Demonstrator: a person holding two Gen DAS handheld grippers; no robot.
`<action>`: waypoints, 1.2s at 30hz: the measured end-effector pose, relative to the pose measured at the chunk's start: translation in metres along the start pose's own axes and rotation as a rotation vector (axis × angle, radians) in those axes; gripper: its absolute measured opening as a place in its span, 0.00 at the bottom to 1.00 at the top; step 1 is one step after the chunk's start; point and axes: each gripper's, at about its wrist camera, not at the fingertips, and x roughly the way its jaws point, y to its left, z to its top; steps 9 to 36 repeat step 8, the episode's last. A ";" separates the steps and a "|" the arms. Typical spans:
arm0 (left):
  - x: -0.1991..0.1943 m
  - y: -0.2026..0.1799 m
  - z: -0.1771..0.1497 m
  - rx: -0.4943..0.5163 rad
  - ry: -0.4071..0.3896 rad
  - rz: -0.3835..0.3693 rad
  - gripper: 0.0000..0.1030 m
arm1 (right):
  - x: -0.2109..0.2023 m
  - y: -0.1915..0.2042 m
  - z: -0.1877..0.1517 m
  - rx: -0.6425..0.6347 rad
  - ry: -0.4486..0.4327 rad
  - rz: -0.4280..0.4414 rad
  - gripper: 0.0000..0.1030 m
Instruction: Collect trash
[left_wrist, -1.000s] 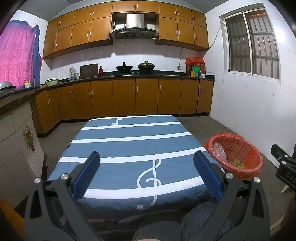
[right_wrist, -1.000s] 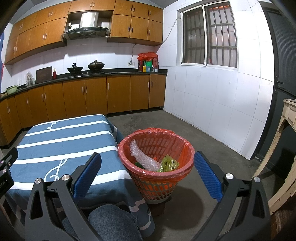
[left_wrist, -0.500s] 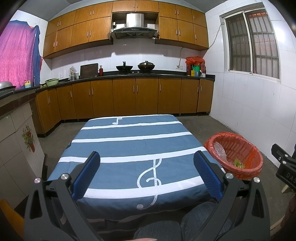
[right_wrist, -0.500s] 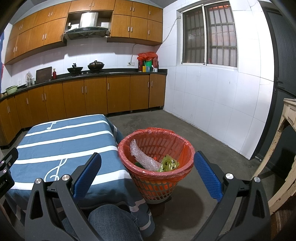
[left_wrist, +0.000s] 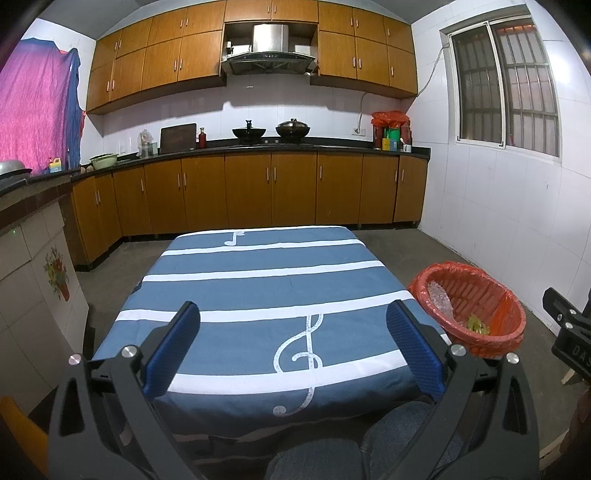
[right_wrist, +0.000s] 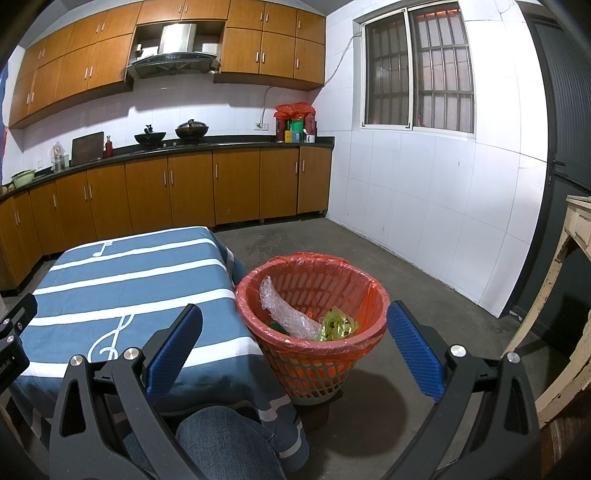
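A table (left_wrist: 258, 291) stands in the middle of the kitchen under a blue cloth with white stripes and music notes. Behind it, wooden cabinets (left_wrist: 251, 192) run along the wall beneath a dark counter (left_wrist: 332, 149). Two woks (left_wrist: 249, 132) sit on the hob under a steel hood (left_wrist: 269, 55). Left of them are a red bottle (left_wrist: 201, 137) and a dark board (left_wrist: 178, 138) leaning on the tiles. At the counter's right end stand jars (left_wrist: 388, 136) with a red bag on top. A barred window (right_wrist: 419, 70) is set in the white wall. A pink cloth (left_wrist: 33, 107) hangs at the far left. A knee in jeans (right_wrist: 221, 439) shows at the bottom edge.
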 end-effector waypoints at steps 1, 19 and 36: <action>0.001 0.001 0.000 0.000 0.001 0.000 0.96 | 0.000 0.000 0.000 0.000 0.000 0.000 0.96; 0.002 0.001 0.000 0.000 0.002 -0.003 0.96 | 0.000 0.000 0.000 0.000 0.001 0.000 0.96; 0.002 0.001 0.000 0.000 0.002 -0.003 0.96 | 0.000 0.000 0.000 0.000 0.001 0.000 0.96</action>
